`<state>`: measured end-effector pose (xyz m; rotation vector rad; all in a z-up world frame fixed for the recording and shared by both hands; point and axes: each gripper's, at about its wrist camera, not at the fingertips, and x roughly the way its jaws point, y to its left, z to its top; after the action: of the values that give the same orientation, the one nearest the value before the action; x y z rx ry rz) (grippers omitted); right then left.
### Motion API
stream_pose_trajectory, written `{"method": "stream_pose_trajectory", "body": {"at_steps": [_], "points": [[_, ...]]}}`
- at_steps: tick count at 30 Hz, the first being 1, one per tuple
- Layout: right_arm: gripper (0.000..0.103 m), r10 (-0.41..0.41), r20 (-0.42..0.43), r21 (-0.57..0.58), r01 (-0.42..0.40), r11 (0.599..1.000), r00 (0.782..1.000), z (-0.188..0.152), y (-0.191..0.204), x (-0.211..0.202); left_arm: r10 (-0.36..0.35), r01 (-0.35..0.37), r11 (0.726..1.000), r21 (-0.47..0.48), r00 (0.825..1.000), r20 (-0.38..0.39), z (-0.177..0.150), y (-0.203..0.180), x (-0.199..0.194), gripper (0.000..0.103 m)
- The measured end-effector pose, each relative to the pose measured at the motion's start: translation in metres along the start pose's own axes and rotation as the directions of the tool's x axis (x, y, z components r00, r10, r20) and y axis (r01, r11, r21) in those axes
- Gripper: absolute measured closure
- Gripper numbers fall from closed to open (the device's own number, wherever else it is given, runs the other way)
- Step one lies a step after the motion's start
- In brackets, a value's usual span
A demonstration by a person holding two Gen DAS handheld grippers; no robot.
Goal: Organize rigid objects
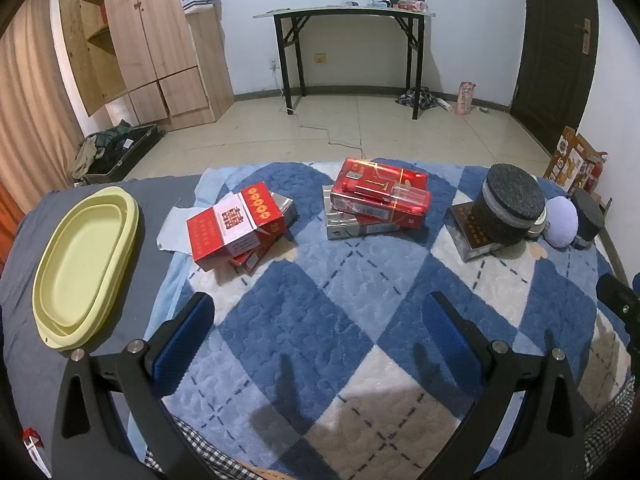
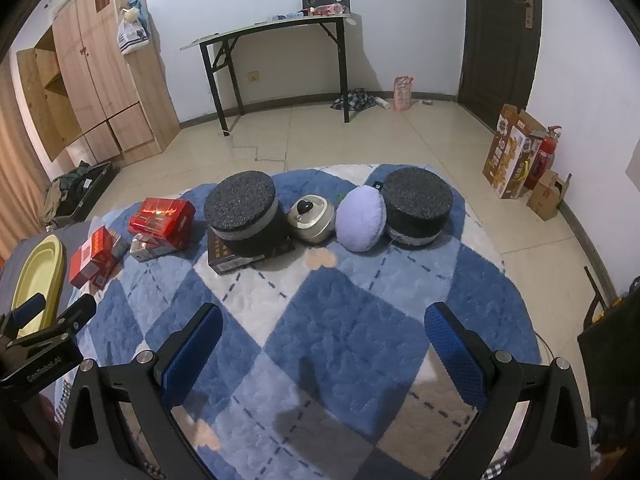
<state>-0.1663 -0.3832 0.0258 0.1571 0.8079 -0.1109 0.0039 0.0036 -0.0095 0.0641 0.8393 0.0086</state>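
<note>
Red cigarette packs (image 1: 236, 226) lie stacked at left on the blue diamond blanket (image 1: 320, 300), a second red and silver stack (image 1: 376, 200) at centre. A dark round foam-topped box (image 1: 510, 208) sits on a dark flat box (image 1: 468, 236). A yellow tray (image 1: 80, 264) lies at far left. My left gripper (image 1: 320, 320) is open and empty, short of the packs. In the right wrist view, my right gripper (image 2: 324, 328) is open and empty, short of the round box (image 2: 244, 212), a small metal tin (image 2: 312, 216), a purple cushion (image 2: 360, 216) and a second round box (image 2: 418, 206).
The blanket lies on a bed whose far edge drops to a tiled floor. A black folding table (image 1: 348, 16), a wooden wardrobe (image 1: 140, 40) and a dark door (image 1: 556, 40) stand beyond. Cardboard boxes (image 2: 512, 152) and a fire extinguisher (image 2: 544, 156) stand at right.
</note>
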Motion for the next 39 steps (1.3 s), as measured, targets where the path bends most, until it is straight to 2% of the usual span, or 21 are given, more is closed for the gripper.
{"method": "stream_pose_trajectory", "body": {"at_steps": [9, 17, 26, 39], "points": [[0.001, 0.017, -0.020, -0.003, -0.017, 1.000, 1.000, -0.0054, 0.0054, 0.0051, -0.002, 0.002, 1.000, 0.024, 1.000, 0.014, 0.0006, -0.0058, -0.0049, 0.000], [0.000, -0.007, -0.017, -0.007, 0.007, 1.000, 1.000, -0.0059, 0.0025, 0.0066, -0.010, 0.009, 1.000, 0.025, 1.000, 0.025, 0.0051, -0.0083, -0.0092, 0.000], [0.000, -0.016, -0.011, -0.014, 0.016, 1.000, 1.000, -0.0048, 0.0013, 0.0071, -0.006, 0.006, 1.000, -0.009, 1.000, 0.008, 0.0069, -0.0025, -0.0077, 0.000], [0.001, -0.008, -0.007, -0.003, 0.008, 1.000, 1.000, -0.0025, -0.0027, 0.0053, 0.004, -0.004, 1.000, 0.004, 1.000, -0.013, 0.0023, -0.0034, -0.0027, 0.000]]}}
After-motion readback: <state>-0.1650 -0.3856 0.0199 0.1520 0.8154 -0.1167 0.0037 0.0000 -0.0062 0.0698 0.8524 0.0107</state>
